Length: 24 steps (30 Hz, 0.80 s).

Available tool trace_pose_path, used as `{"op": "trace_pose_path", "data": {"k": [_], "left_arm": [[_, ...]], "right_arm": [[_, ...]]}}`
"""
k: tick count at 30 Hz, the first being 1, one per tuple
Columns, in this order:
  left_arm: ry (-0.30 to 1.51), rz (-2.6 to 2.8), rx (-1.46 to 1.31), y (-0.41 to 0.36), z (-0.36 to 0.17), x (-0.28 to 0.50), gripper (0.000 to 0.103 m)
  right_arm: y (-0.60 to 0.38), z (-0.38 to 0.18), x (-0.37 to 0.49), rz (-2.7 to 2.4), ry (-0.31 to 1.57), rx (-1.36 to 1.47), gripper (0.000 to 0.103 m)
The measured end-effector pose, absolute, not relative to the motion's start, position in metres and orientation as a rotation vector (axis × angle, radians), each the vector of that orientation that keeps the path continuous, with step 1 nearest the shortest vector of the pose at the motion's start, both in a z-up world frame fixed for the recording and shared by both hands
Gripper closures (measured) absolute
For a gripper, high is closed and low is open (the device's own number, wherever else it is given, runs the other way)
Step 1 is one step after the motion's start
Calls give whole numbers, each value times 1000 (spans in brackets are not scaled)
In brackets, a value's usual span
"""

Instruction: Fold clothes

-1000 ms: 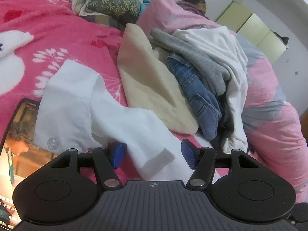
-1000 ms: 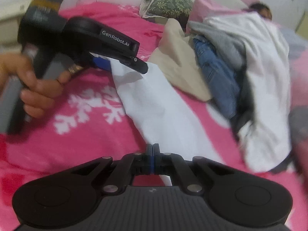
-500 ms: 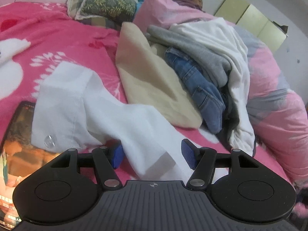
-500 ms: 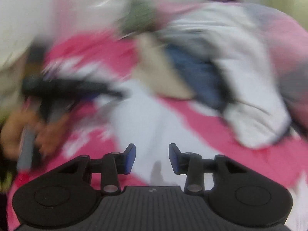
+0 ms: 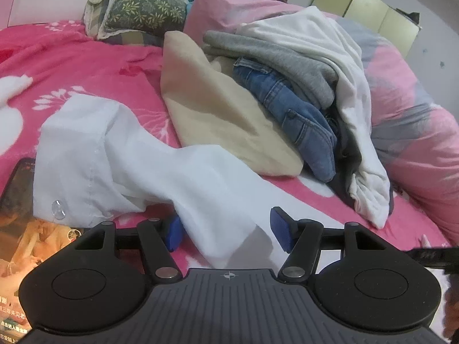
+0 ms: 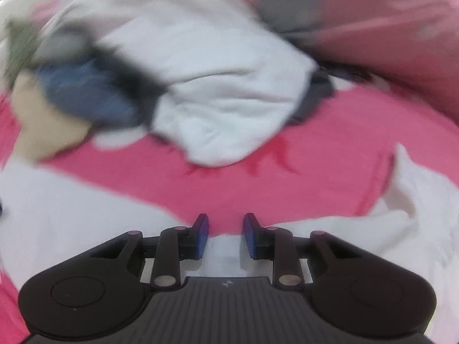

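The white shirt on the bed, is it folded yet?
Not folded: the white shirt lies rumpled across the pink bedspread, one end bunched.

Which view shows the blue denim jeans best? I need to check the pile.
The left wrist view: the blue denim jeans lie sharp there, tucked under a grey sweater on a beige cloth. The right wrist view shows only a blurred blue patch.

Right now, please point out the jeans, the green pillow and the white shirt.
jeans (image 5: 289, 111): left wrist view, middle of the leg.
green pillow (image 5: 143, 5): left wrist view, patterned face.
white shirt (image 5: 94, 154): left wrist view, folded body.
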<state>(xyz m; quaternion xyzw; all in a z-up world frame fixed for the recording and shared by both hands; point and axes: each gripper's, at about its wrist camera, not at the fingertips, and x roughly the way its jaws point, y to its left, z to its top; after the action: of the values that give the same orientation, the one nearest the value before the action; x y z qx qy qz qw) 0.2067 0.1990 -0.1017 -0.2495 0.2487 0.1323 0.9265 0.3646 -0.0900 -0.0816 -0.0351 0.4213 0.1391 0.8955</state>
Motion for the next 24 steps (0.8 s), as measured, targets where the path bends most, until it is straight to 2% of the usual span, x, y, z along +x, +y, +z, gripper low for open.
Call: {"op": "trace_pose_path", "data": {"k": [5,12,19,24], "left_arm": [[483,274,-520,200,-98,203,41],[412,250,-481,190,-87,195,37],[439,86,-406,145,-71,181,36],[492,-162,-311,78,-55,141,35]], "right_arm": [[-167,-30,323,129,815,182,73],[-284,28,155,-78,761,271,68],[-344,43,-11,-305,646,203,66],[-381,26,-78,-366,617,321,63]]}}
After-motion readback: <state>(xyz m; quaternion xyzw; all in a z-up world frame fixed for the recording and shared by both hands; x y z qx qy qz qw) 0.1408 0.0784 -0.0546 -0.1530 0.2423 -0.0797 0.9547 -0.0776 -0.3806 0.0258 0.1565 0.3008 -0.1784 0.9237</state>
